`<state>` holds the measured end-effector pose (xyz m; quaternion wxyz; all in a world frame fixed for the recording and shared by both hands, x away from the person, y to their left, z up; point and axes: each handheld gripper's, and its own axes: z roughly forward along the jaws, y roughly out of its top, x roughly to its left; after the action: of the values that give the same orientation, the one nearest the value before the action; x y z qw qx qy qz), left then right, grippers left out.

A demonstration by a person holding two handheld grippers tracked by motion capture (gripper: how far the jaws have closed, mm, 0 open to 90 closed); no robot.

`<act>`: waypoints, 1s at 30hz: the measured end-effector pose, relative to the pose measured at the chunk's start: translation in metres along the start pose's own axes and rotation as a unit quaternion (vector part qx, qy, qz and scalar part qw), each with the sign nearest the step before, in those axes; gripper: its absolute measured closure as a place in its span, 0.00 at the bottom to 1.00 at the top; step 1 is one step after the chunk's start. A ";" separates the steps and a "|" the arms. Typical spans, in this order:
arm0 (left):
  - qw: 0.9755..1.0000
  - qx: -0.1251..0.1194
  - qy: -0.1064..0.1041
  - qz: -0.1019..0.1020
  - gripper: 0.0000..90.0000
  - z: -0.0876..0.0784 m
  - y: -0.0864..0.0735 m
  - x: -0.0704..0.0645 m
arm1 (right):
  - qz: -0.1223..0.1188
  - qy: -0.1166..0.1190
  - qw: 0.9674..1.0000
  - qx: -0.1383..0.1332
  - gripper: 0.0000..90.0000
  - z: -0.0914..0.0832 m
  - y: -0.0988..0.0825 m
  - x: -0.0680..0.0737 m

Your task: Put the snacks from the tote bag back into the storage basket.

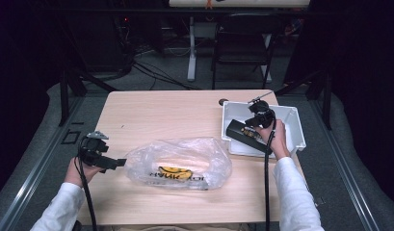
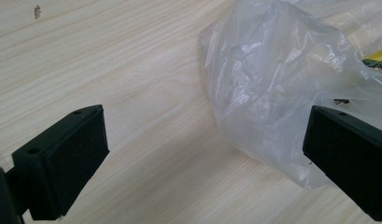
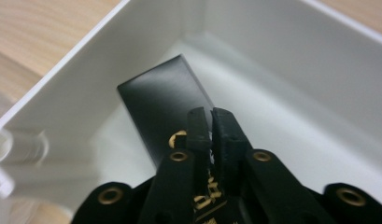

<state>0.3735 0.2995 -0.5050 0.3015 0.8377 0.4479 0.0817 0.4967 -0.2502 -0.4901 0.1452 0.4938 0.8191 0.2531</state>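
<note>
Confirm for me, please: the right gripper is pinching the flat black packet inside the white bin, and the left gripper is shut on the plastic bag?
Not quite: the left gripper is open, its jaws wide apart beside the plastic bag, as the left gripper view shows. The right gripper does pinch the black packet in the white bin.

A flat black packet (image 3: 163, 100) with gold lettering sits clamped edge-on in my right tongs (image 3: 212, 122), tilted, its far end jutting past the tips over the white bin (image 1: 293, 126). A crumpled clear plastic bag (image 1: 177, 161) with a yellow print lies on the counter just beyond my left tongs (image 2: 205, 154), one fold between them.
</note>
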 end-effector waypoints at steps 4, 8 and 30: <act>1.000 0.002 -0.001 0.001 0.00 0.001 0.000 0.000 | 0.010 -0.012 1.000 0.008 1.00 0.011 0.008 -0.004; 1.000 0.002 -0.002 0.003 0.00 0.001 0.000 0.001 | 0.019 -0.022 0.999 0.016 1.00 0.023 0.015 -0.007; 1.000 0.004 -0.003 0.003 0.00 0.001 0.000 0.000 | 0.030 0.001 0.998 0.057 1.00 0.045 0.015 0.000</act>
<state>0.3742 0.2989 -0.5059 0.2990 0.8406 0.4447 0.0781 0.5291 -0.2323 -0.5188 0.1082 0.5255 0.8172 0.2103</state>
